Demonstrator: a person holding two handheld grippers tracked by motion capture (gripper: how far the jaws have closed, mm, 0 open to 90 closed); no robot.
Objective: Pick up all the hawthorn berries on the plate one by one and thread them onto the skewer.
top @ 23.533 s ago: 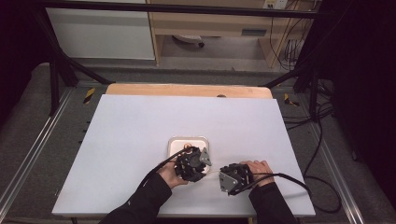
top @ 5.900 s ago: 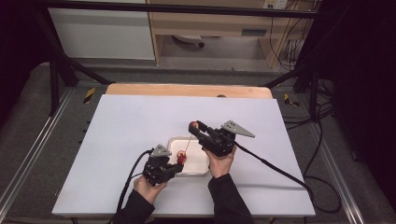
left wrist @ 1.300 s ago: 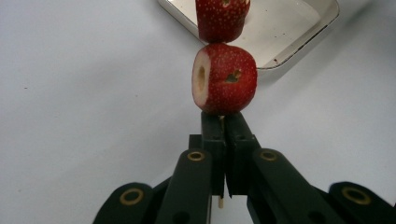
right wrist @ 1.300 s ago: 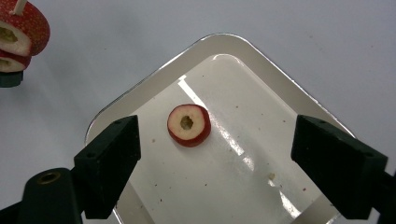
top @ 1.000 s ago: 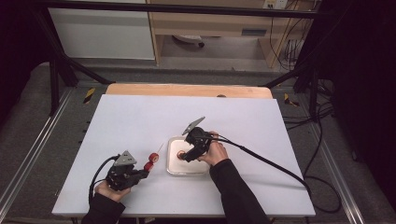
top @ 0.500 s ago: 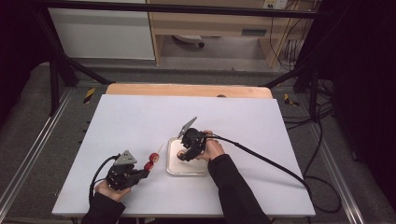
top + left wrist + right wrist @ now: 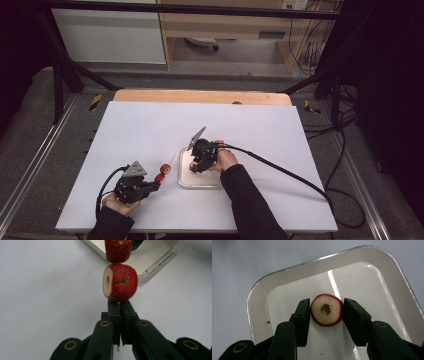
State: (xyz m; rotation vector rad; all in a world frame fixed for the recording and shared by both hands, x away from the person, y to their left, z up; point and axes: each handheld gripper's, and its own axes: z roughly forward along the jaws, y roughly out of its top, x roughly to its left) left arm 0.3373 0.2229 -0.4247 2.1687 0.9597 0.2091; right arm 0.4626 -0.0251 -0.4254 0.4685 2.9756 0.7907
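Red fruit pieces (image 7: 120, 282) on the skewer, speckled with pale dots, cut face cream with a pink rim. In the white tray (image 7: 372, 267) with its silvery edge, a cored piece (image 7: 326, 309) shows cream flesh ringed dark red. Black gripper jaws, brass-coloured rivets. White table (image 7: 140, 125).

Glossy white enamelled tray with thin metal rim (image 7: 259, 290), smooth, light streaks on its floor. Matt white table sheet (image 7: 150, 130) over bare pale wooden board (image 7: 200, 96). Red speckled fruit pieces (image 7: 120, 282), skin slightly shiny, cut faces dull. Matt black plastic gripper jaws, brass-look rivets.
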